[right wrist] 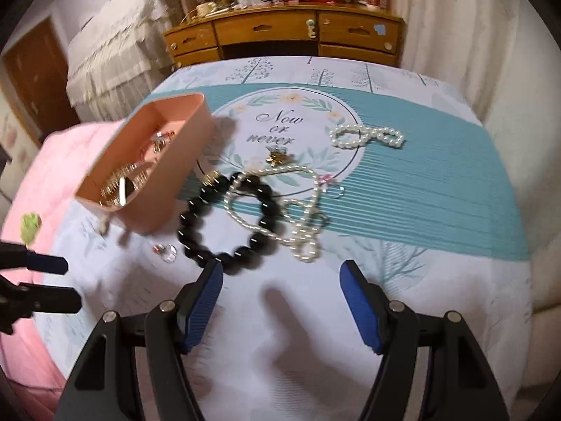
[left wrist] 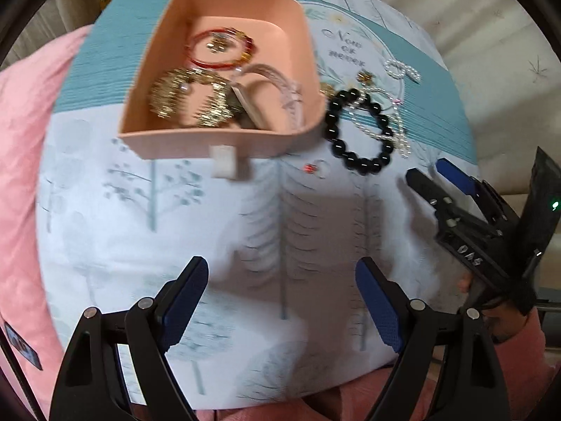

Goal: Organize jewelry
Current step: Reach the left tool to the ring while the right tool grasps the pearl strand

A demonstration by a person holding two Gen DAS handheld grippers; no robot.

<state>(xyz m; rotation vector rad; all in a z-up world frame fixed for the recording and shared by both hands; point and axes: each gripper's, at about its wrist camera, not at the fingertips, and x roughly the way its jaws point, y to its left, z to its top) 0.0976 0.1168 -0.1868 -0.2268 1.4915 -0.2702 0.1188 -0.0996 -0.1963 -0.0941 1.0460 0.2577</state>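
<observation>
A pink tray on the printed cushion holds a red bangle, gold pieces and a white chain. Beside it lie a black bead bracelet, a long pearl necklace, a short pearl bracelet, a gold brooch and a small ring with a red stone. My left gripper is open and empty, below the tray. My right gripper is open and empty, just short of the black bracelet.
The cushion rests on a pink blanket. A wooden dresser with clutter stands behind, with a lace-covered piece to its left. A white tag hangs on the tray's front.
</observation>
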